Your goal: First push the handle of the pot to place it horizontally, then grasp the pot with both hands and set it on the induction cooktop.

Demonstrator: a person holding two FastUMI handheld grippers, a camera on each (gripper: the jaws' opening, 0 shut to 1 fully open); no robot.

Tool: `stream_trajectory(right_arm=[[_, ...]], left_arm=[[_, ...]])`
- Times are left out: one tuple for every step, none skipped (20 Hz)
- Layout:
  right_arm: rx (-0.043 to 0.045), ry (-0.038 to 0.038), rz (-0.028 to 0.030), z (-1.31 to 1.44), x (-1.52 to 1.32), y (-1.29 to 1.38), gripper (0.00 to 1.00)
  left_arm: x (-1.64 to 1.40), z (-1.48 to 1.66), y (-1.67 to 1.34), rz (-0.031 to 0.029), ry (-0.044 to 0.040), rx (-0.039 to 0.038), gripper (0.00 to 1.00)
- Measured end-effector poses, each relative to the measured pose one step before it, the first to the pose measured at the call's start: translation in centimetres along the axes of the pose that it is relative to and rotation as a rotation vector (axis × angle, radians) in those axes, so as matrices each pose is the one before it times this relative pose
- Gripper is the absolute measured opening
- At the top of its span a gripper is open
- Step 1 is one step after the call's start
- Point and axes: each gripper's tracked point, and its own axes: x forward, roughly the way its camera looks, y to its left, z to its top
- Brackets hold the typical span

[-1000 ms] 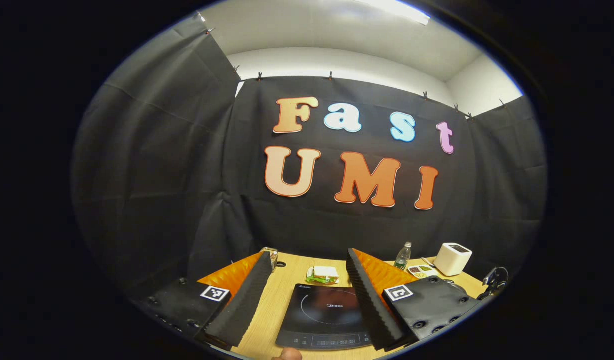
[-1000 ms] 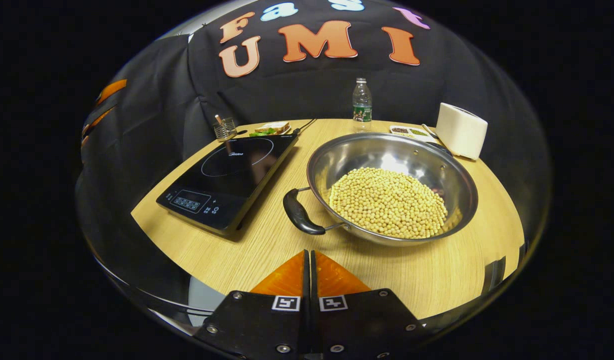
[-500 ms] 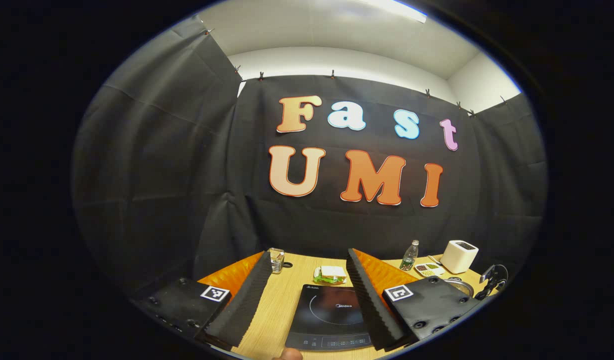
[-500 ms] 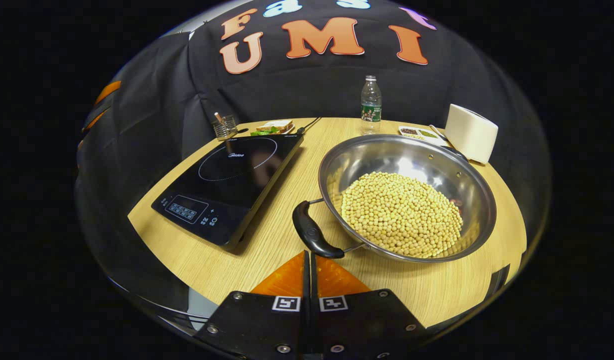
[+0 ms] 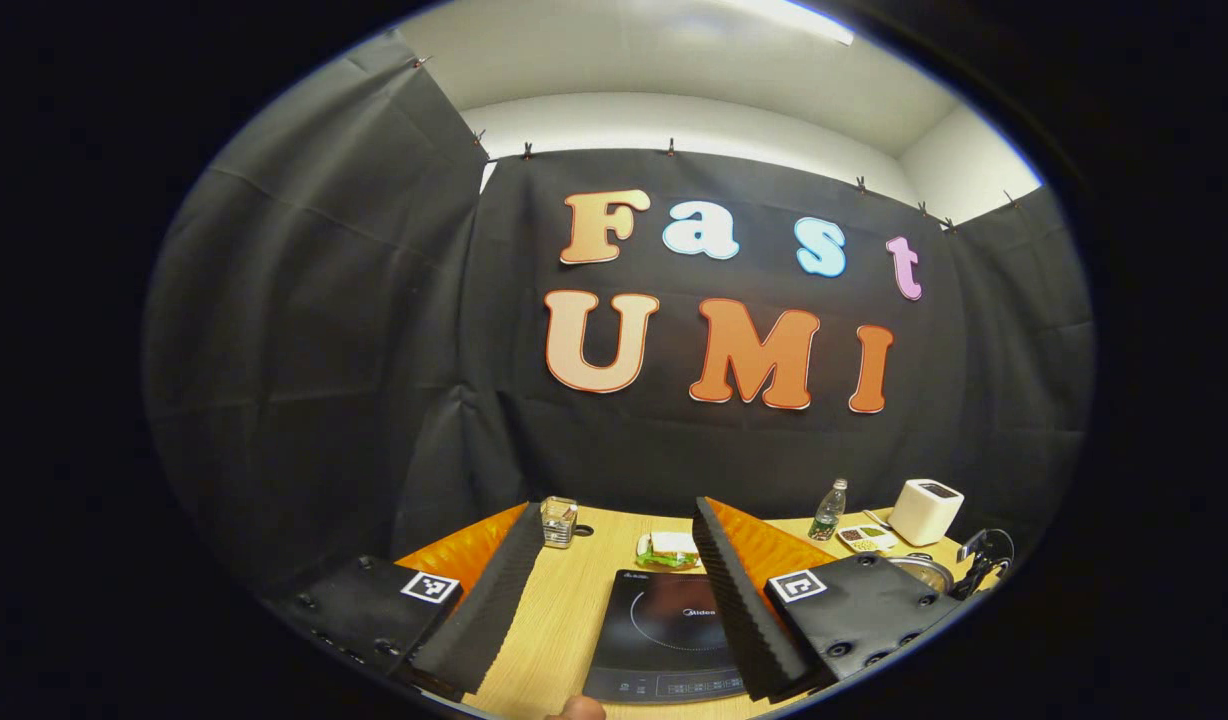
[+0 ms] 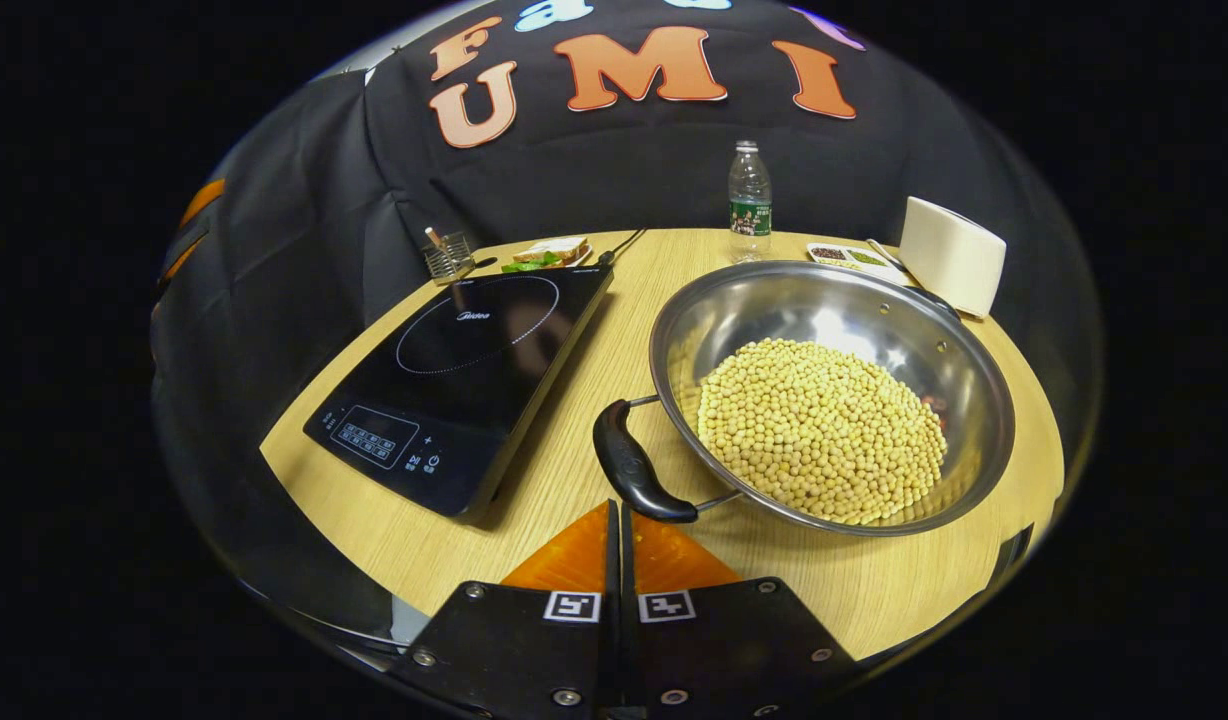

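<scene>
A steel pot (image 6: 844,320) full of yellow beans (image 6: 824,430) sits on the wooden table (image 6: 574,480), right of the black induction cooktop (image 6: 464,370). Its near black handle (image 6: 634,470) points toward me and slightly left; the far handle (image 6: 934,297) just shows at the back rim. My right gripper (image 6: 619,512) is shut and empty, its tips just below and left of the near handle's end. My left gripper (image 5: 614,508) hangs open above the cooktop (image 5: 664,635), nothing between its fingers. A sliver of the pot's rim (image 5: 922,568) peeks past its right finger.
Along the table's back edge stand a water bottle (image 6: 749,200), a white box-shaped appliance (image 6: 952,255), a small divided dish (image 6: 854,255), a sandwich on a plate (image 6: 549,253) and a glass holder (image 6: 446,255). The table's front edge runs close under the right gripper.
The right gripper has come closer to the pot, its shut tips now near the end of the near handle. The left gripper has drifted slightly and stays open.
</scene>
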Motion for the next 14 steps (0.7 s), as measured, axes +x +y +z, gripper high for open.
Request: stream_trajectory(right_arm=[[0.00534, 0.0001, 0.00362, 0.152, 0.211, 0.19, 0.0], [0.00512, 0.00015, 0.00344, 0.167, 0.092, 0.107, 0.0], [0.00619, -0.0011, 0.00171, 0.192, 0.198, 0.124, 0.0], [0.00395, -0.00052, 0.00222, 0.134, 0.131, 0.069, 0.0], [0.00341, -0.00162, 0.00106, 0.104, 0.055, 0.075, 0.0], [0.00274, -0.00175, -0.0014, 0.074, 0.113, 0.1, 0.0], [0.00192, -0.00115, -0.00102, 0.085, 0.197, -0.017, 0.0], [0.00297, -0.00042, -0.00096, 0.149, 0.159, -0.037, 0.0], [0.00384, -0.00173, -0.0007, 0.217, 0.124, -0.052, 0.0], [0.00268, -0.00377, -0.00147, 0.191, 0.127, 0.009, 0.0], [0.0016, -0.00272, -0.00379, 0.26, 0.162, -0.083, 0.0], [0.00007, -0.003, -0.00629, 0.224, -0.027, -0.15, 0.0], [0.00053, -0.00401, -0.00431, 0.03, 0.101, -0.032, 0.0], [-0.0005, -0.00229, -0.00491, 0.215, 0.258, -0.172, 0.0]], left_arm=[[0.048, -0.087, 0.188, 0.00366, 0.0, 0.0012, 0.97], [-0.067, 0.062, 0.238, 0.00265, -0.00049, 0.00041, 0.97], [-0.063, 0.053, 0.104, 0.00114, -0.00087, -0.00031, 0.97], [0.081, 0.036, 0.074, 0.0014, -0.00101, -0.00029, 0.97], [-0.092, -0.058, 0.09, 0.00125, -0.00146, 0.0005, 0.97], [-0.074, 0.016, 0.18, 0.00159, -0.00098, 0.0006, 0.97], [0.062, -0.081, 0.112, 0.00031, -0.00039, 0.00102, 0.97], [-0.044, -0.01, 0.118, 0.00205, 0.00005, 0.0007, 0.97], [0.053, -0.029, 0.129, 0.00112, 0.00115, 0.00105, 0.97], [0.039, -0.081, -0.005, 0.00189, 0.00076, 0.00124, 0.97], [-0.078, 0.046, 0.284, 0.00294, -0.00017, 0.00075, 0.98], [0.026, 0.035, 0.067, 0.00164, -0.00011, 0.00013, 0.98], [-0.007, -0.043, -0.045, 0.00003, -0.00069, -0.00146, 0.98], [0.041, 0.028, -0.029, -0.00043, -0.00025, -0.00163, 0.97]])
